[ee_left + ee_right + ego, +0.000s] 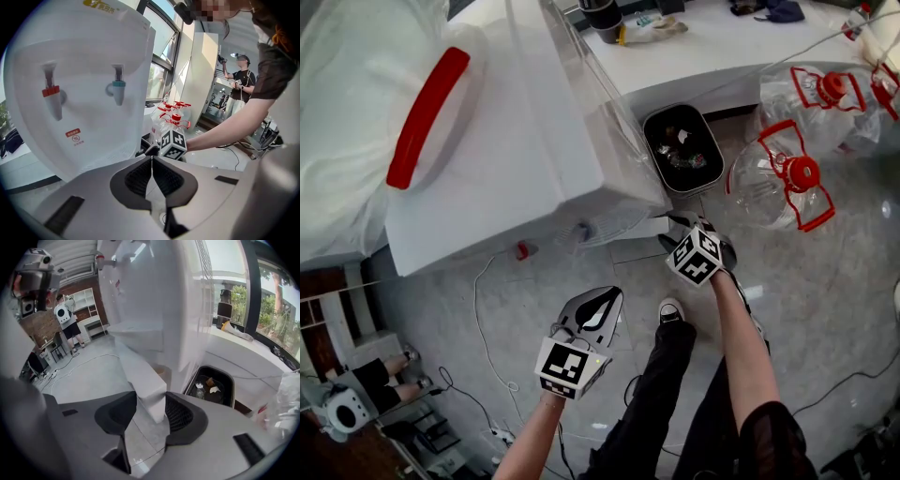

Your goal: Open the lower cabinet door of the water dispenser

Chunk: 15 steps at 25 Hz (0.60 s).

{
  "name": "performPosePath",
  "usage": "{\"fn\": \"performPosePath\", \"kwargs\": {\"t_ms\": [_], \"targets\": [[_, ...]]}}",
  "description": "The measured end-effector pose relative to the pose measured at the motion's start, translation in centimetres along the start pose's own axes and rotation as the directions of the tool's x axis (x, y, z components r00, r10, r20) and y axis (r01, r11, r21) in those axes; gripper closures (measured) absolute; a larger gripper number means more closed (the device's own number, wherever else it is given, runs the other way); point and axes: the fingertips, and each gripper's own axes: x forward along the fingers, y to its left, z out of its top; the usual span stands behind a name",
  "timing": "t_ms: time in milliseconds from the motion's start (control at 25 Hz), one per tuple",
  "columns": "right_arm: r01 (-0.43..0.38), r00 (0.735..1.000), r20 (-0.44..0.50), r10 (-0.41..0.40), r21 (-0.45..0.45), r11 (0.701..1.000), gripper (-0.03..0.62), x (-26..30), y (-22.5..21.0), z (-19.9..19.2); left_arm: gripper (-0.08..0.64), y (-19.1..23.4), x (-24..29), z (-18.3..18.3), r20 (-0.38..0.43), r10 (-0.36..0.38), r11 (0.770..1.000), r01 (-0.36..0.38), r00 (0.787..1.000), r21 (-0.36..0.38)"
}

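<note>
The white water dispenser (506, 159) is standing tall in front of the person, a bottle sitting on its top, and the lower cabinet door (145, 380) is showing at its foot, down at the front on the side nearest the black waste bin (682, 148). In the right gripper view that door is reading as a thick white slab already angled off the cabinet. Its free end is pointing out and down toward the camera, and its visible long edge is running from the dispenser body straight into the jaws (how far the panel reaches below, I can't make out). The right gripper (151, 411) is straddling that end with its jaws spread. The right pad is lying just beside the corner while floor is showing between the slab and the left pad, so it isn't pinching anything yet. The left gripper (151, 176) is hanging back over the floor with its jaws clenched together on nothing, playing no part. To do this step well, I'd say the right gripper wants to seat deeper over the edge, clamp squarely across the slab's thickness, then pull along the door's swing instead of straight back.
</note>
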Motion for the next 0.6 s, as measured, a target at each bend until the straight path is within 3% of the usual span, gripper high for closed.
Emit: {"fn": "performPosePath", "kwargs": {"t_ms": [280,440,600], "targets": [[-0.175,0.984,-0.055,0.172,-0.054,0.983,0.39,-1.4,7.3,-3.6,0.54,-1.5,-1.7,-1.7,0.011,0.08,0.993,-0.079,0.997,-0.085],[-0.309,0.948,-0.129,0.292,-0.141,0.941,0.376,-1.1,14.0,-4.3,0.54,-1.5,-4.1,-2.3,0.029,0.144,0.979,-0.139,0.989,-0.151],[-0.418,0.905,-0.155,0.395,-0.163,0.894,0.368,-0.5,21.2,-4.1,0.54,-1.0,-7.1,-3.8,0.02,0.215,0.957,-0.207,0.976,-0.203]]}}
